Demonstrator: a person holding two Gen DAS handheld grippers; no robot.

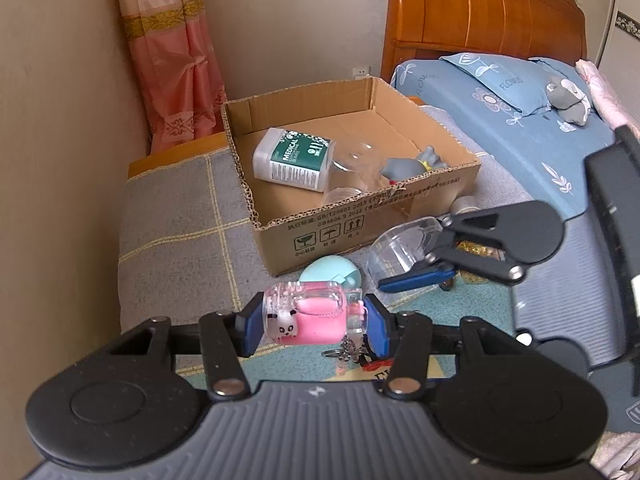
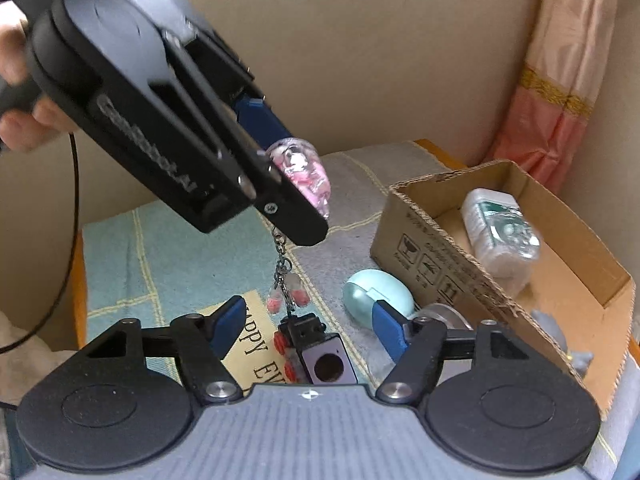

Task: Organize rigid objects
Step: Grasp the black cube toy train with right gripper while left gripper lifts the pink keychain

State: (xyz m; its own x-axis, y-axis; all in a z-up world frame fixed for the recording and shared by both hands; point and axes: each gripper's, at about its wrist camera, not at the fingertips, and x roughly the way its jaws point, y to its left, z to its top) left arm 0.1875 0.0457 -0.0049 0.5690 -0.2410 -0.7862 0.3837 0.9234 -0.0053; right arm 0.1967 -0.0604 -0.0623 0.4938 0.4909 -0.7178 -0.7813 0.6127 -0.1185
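Observation:
My left gripper [image 1: 314,320] is shut on a clear pink keychain charm [image 1: 308,316] and holds it above the mat; it also shows in the right wrist view [image 2: 304,176] with its chain hanging down. My right gripper [image 2: 306,326] is open and empty, low over a small toy block with red wheels [image 2: 316,354]. It also shows in the left wrist view [image 1: 424,258], beside a clear plastic case [image 1: 404,244]. A cardboard box [image 1: 360,224] holds a green-labelled medical bottle [image 1: 294,158], a clear cup [image 1: 356,176] and a grey toy [image 1: 412,164].
A pale blue egg-shaped case [image 2: 378,294] lies on the mat just before the box [image 2: 440,248]. A round metal lid [image 2: 444,316] lies by the box wall. A bed with blue bedding [image 1: 520,120] stands to the right, a pink curtain [image 1: 172,60] behind.

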